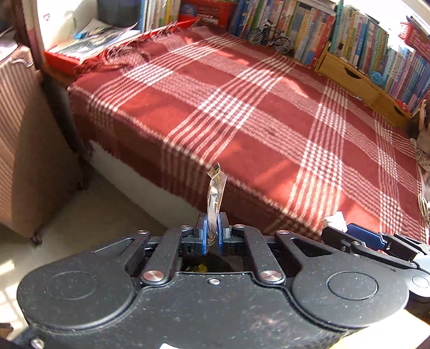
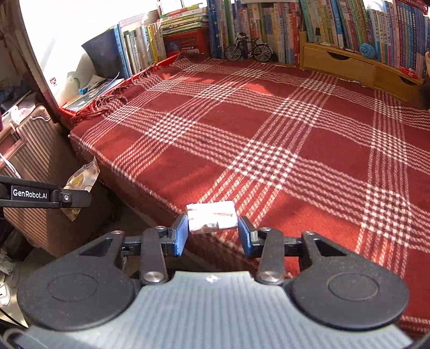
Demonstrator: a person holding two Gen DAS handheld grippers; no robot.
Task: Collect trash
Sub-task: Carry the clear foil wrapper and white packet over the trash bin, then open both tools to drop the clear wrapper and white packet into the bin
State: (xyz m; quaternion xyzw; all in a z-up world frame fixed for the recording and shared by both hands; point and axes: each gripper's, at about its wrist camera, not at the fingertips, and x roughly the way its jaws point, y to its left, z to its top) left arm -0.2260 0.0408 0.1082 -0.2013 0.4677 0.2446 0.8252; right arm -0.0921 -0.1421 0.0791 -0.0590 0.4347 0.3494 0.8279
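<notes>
My left gripper (image 1: 212,233) is shut on a thin crinkled snack wrapper (image 1: 215,192), seen edge-on and standing up from the blue pads. The right wrist view shows this wrapper (image 2: 80,178) as yellowish and patterned, held by the left gripper (image 2: 68,198) out over the gap beside the bed. My right gripper (image 2: 213,233) holds a small white and silver packet (image 2: 212,217) between its blue pads, just over the bed's near edge. In the left wrist view the right gripper (image 1: 346,231) comes in from the right with the white packet (image 1: 334,221) at its tip.
A red and white plaid blanket (image 2: 268,139) covers the bed. A ribbed pink suitcase (image 2: 35,161) stands at the left on a pale floor (image 1: 88,214). Books (image 2: 268,24), a model bicycle (image 2: 247,49) and wooden drawers (image 2: 338,63) line the far side.
</notes>
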